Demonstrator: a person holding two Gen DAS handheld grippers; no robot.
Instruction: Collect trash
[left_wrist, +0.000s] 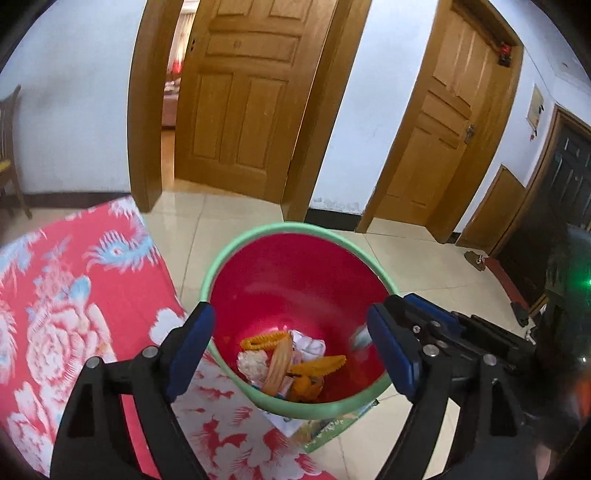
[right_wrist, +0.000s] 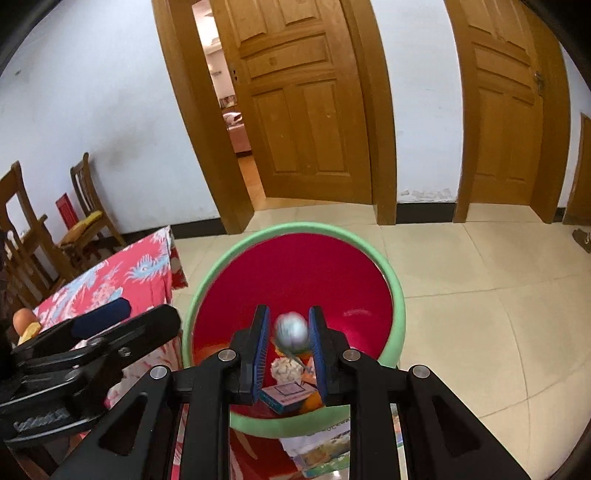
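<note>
A red bin with a green rim (left_wrist: 295, 228) stands on the floor beside the table, and it also shows in the right wrist view (right_wrist: 299, 226). Trash lies inside: orange peels (left_wrist: 317, 363), crumpled paper (left_wrist: 310, 345) and a small box (right_wrist: 286, 397). My left gripper (left_wrist: 291, 347) is open and empty, its fingers spread over the bin's mouth. My right gripper (right_wrist: 290, 332) hovers over the bin with its fingers a little apart. A blurred silver foil ball (right_wrist: 291, 331) sits between the pads, apparently loose and dropping.
A table with a red floral cloth (left_wrist: 74, 295) is on the left. An orange fruit (right_wrist: 23, 318) lies on it. Wooden chairs (right_wrist: 86, 214) stand by the wall. A printed sheet (right_wrist: 325, 448) lies under the bin. Wooden doors (left_wrist: 236, 92) are behind, with tiled floor to the right.
</note>
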